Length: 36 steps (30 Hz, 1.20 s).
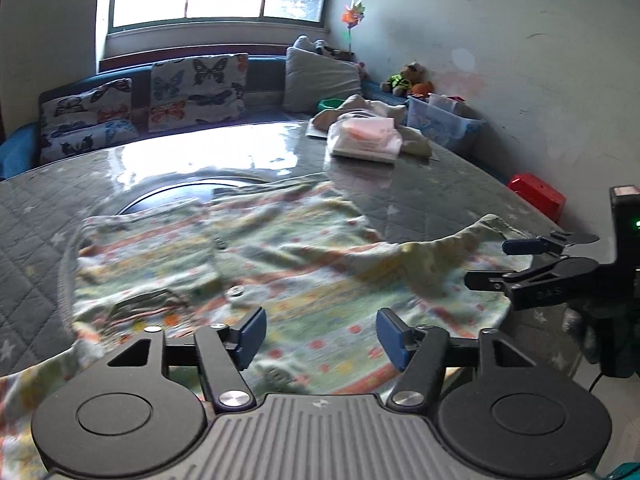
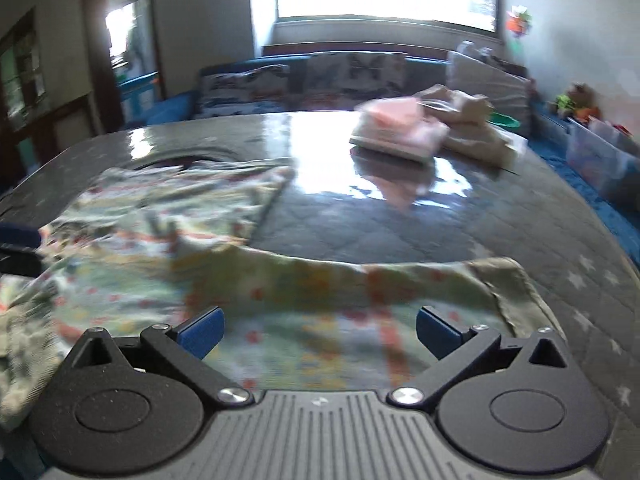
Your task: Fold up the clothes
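Notably, both views are motion-blurred, the right wrist view more so; the print on the garment [image 1: 248, 264] reads only as pale green cloth with orange and yellow marks. Its near edge is cut off under the camera housing in both views, and its left part runs out of the left wrist frame at the lower left. A small round fastener shows on it; other detail cannot be made out.

Garment lies spread and wrinkled on the grey quilted surface [image 1: 420, 192], whose glossy cover glares white under the window. A dark round shape on the surface is partly hidden under the garment's far edge.

Left tongs [image 1: 320, 334]: jaws apart, blue pads clear of the cloth, nothing between them; the garment lies below and ahead of them. Right tongs [image 2: 320, 332]: jaws wide apart, nothing gripped, hanging over the garment's right portion, where a folded edge crosses just ahead of the pads. In the left wrist view the right tongs [image 1: 504, 264] appear from the side at the garment's right edge; contact with the cloth cannot be told.

Far right on the surface: a stack of folded pink and white clothes [image 1: 366, 138], well apart from the garment.
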Motion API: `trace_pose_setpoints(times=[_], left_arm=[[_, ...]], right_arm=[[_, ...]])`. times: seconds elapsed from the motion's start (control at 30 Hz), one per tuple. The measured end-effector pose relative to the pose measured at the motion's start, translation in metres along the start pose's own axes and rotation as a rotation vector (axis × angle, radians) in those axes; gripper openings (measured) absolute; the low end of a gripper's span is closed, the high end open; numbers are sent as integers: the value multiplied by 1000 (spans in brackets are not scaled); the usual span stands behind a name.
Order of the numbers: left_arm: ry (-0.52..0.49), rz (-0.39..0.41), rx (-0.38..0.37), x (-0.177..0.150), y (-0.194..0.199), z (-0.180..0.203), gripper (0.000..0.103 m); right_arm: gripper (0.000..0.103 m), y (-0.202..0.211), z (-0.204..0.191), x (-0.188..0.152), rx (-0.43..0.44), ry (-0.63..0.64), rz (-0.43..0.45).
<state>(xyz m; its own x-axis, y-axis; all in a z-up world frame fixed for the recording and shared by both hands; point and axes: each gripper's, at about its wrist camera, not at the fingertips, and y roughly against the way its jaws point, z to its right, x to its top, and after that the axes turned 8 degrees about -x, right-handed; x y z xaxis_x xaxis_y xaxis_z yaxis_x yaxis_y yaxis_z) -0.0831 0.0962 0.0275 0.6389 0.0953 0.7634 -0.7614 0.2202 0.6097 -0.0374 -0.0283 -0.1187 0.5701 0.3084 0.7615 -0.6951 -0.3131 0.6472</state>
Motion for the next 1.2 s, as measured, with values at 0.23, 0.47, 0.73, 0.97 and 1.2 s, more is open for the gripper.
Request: trace_pose_setpoints(times=[0.23, 0.47, 0.73, 0.97, 1.2], left_arm=[[-17, 28, -26, 7, -7, 11, 86], [-12, 57, -45, 13, -10, 17, 101], [-3, 97, -50, 18, -7, 21, 103], [8, 126, -30, 20, -6, 20, 103], [23, 75, -11, 24, -13, 19, 103]], right_arm=[[103, -12, 15, -14, -34, -49, -11], [103, -13, 8, -18, -43, -19, -7], [103, -10, 15, -10, -18, -33, -2], [103, -18, 33, 16, -81, -29, 50], [97, -50, 49, 29, -144, -41, 20]])
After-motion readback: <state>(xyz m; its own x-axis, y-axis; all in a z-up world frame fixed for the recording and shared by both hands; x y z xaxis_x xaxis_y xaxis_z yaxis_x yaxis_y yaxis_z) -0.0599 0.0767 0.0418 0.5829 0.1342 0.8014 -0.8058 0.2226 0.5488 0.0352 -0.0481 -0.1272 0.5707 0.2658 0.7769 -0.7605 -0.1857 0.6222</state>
